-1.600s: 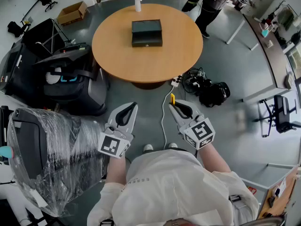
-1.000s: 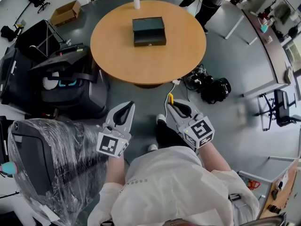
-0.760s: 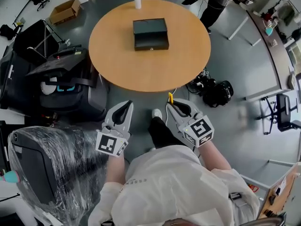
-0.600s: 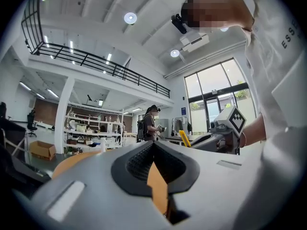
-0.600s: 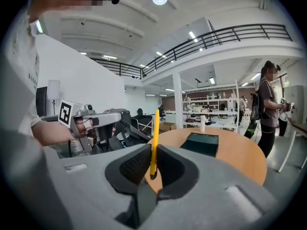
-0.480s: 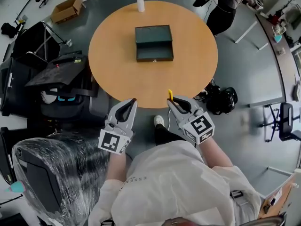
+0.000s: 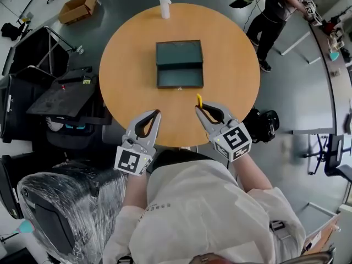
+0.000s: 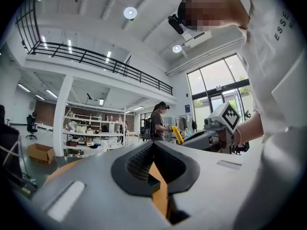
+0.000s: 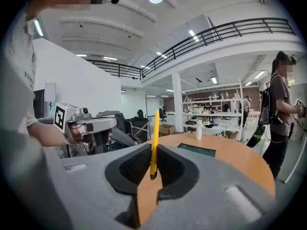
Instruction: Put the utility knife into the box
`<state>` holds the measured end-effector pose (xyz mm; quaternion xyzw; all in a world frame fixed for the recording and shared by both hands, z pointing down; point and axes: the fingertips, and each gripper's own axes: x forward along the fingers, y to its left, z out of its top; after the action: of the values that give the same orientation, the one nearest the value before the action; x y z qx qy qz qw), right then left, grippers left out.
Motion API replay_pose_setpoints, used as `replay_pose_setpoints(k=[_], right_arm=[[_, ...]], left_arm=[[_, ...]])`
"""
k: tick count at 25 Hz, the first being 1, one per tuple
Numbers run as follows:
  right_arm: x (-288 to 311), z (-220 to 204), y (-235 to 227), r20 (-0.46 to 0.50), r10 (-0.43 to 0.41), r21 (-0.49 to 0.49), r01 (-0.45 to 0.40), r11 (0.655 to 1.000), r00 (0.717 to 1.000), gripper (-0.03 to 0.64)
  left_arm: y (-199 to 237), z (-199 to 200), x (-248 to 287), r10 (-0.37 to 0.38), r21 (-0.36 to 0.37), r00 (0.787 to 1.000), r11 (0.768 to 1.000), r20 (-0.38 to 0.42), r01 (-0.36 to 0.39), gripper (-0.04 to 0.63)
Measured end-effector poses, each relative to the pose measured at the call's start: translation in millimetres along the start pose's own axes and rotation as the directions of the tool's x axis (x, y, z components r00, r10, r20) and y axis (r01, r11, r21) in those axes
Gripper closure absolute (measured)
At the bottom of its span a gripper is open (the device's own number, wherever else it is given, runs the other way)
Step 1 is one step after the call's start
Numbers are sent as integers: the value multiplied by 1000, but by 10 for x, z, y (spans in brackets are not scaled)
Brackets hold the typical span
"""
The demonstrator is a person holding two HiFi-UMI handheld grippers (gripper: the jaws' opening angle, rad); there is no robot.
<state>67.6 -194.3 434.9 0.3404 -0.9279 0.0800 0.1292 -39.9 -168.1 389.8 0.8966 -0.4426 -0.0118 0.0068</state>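
Note:
The dark green box [image 7: 179, 65] stands open on the round wooden table [image 7: 132, 54], a little beyond both grippers; it also shows low and flat as the box [image 9: 196, 150] in the right gripper view. My right gripper [image 7: 199, 108] hovers over the table's near edge, shut on the yellow utility knife [image 7: 199, 99], which sticks upright from the jaws as the knife [image 9: 154, 138]. To its left, my left gripper [image 7: 157, 113] is shut with nothing in it. The left gripper view shows its closed jaws [image 8: 153, 146] and the knife [image 8: 178, 134] to the right.
A white bottle [image 7: 163, 5] stands at the table's far edge. Black equipment cases [image 7: 60, 92] and a plastic-wrapped chair [image 7: 55, 213] crowd the left. A black bag [image 7: 265, 122] lies right of the table, and a person [image 7: 275, 15] stands at the far right.
The person has walked up to the table. Both grippers, over the floor before, now hang above the table's near edge, and the box is much closer. The knife stays gripped.

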Motion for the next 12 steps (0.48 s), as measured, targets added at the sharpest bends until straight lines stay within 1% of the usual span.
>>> replay_pose_setpoints(k=[6, 12], right_arm=[[251, -69, -176, -35, 8, 43, -6, 999, 999, 586], [572, -207, -429, -91, -24, 81, 31, 996, 996, 586]], left_arm=[[263, -154, 227, 9, -42, 1000, 999, -21, -10, 578], [482, -313, 506, -40, -73, 998, 997, -48, 36, 578]])
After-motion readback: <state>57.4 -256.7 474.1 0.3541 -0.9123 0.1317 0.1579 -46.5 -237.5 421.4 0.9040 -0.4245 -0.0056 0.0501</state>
